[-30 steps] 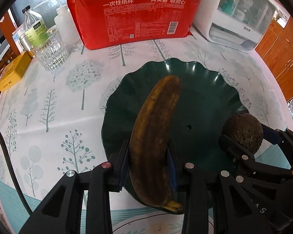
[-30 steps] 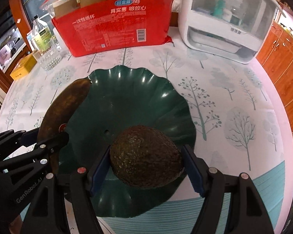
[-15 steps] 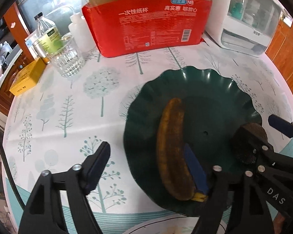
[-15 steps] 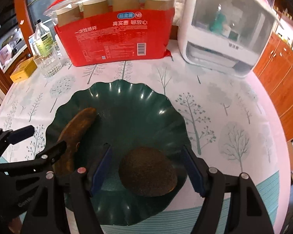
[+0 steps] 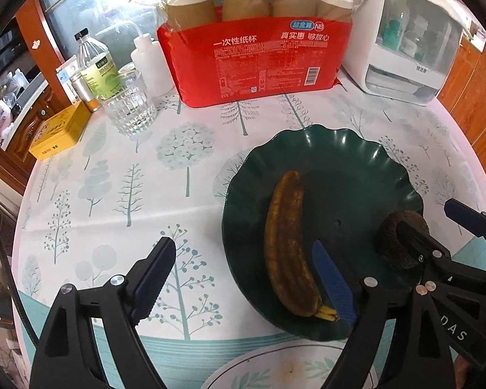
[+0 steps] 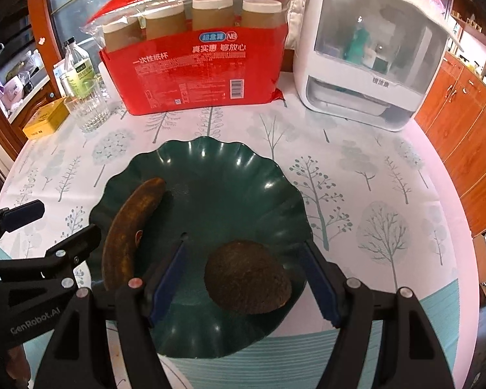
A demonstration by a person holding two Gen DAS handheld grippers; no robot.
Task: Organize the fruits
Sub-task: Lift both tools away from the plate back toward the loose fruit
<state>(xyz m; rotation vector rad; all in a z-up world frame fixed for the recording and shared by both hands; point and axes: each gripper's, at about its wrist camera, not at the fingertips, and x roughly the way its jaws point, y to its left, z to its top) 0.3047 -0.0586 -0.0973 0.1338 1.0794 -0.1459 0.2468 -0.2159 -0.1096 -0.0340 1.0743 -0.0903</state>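
A: Where is the fruit found?

B: A browned banana (image 5: pixel 288 246) is laid lengthwise on the left half of the dark green scalloped plate (image 5: pixel 350 162); its yellow stem end is turned toward the near rim; a dark, rough avocado (image 6: pixel 248 277) is set on the right half of the same plate, near the front edge; the two are kept apart by bare green.

A: And the left gripper (image 5: pixel 246 272)?

B: Its jaws are being opened wide; nothing is pressed between them; one blue pad is seen just beside the banana's stem end, the other out over the tablecloth (image 5: pixel 113 194); the banana is touched by neither, as far as can be told.

A: The right gripper (image 6: pixel 243 275)?

B: It is held spread above the avocado; the fruit is framed between the two blue pads, but a gap is left on either side, so it is not gripped.

A: What else is seen on the table?

B: A red bag of paper cups (image 5: pixel 259 52) is stood behind the plate; a white appliance (image 6: pixel 369 61) is placed to its right; a clear glass (image 5: pixel 128 105), a bottle (image 5: pixel 95 64) and a yellow box (image 5: pixel 60 129) are grouped at the far left.
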